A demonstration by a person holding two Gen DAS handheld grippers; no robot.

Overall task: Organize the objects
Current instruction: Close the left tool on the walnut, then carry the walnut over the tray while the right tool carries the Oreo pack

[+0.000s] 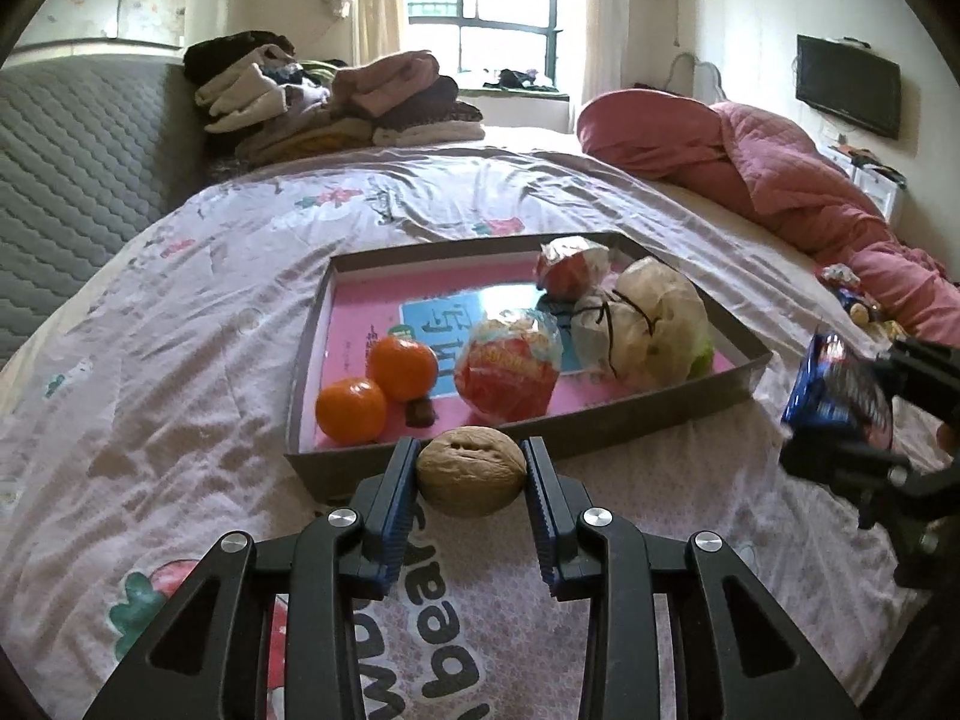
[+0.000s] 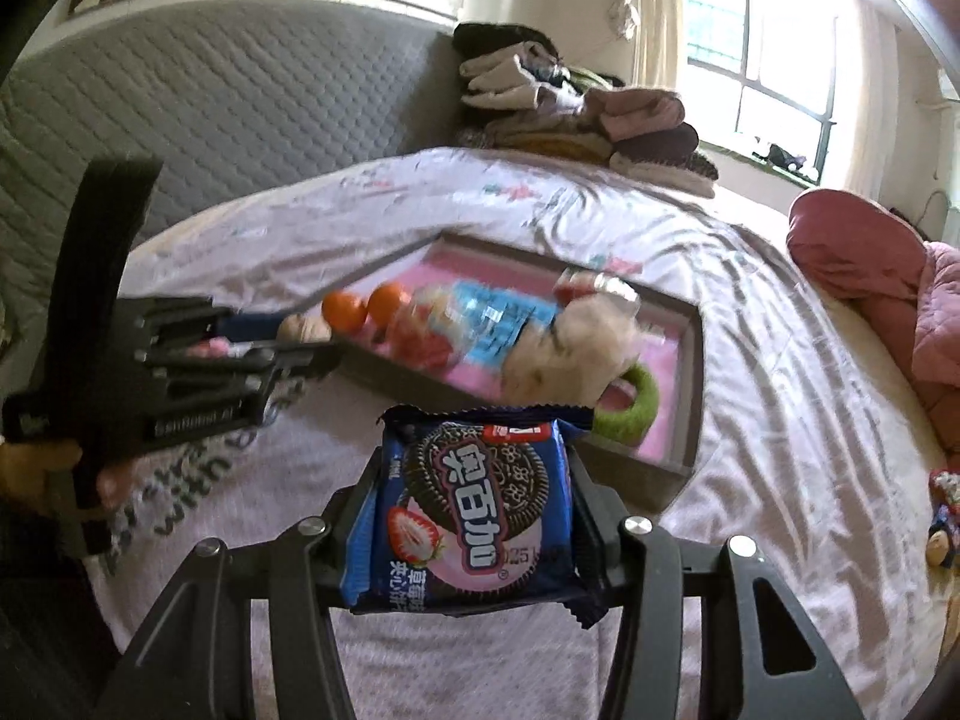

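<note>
My left gripper point(image 1: 471, 462) is shut on a brown walnut point(image 1: 471, 471), held just above the bedspread in front of the near wall of a shallow cardboard tray point(image 1: 600, 429). In the tray lie two oranges point(image 1: 402, 367), red-wrapped snack balls point(image 1: 510, 372), a small brown piece and a white paper bundle point(image 1: 645, 324). My right gripper point(image 2: 474, 510) is shut on a blue cookie packet point(image 2: 474, 510) with a strawberry print, lifted off the bed right of the tray. In the right wrist view the left gripper point(image 2: 306, 333) with the walnut point(image 2: 303, 329) shows at the tray's left corner.
A pink quilt point(image 1: 798, 192) is heaped on the right of the bed, with small wrapped snacks point(image 1: 852, 294) beside it. Folded clothes point(image 1: 336, 102) are stacked at the far side against a grey padded headboard point(image 1: 78, 162). A green ring point(image 2: 636, 408) lies in the tray's near corner.
</note>
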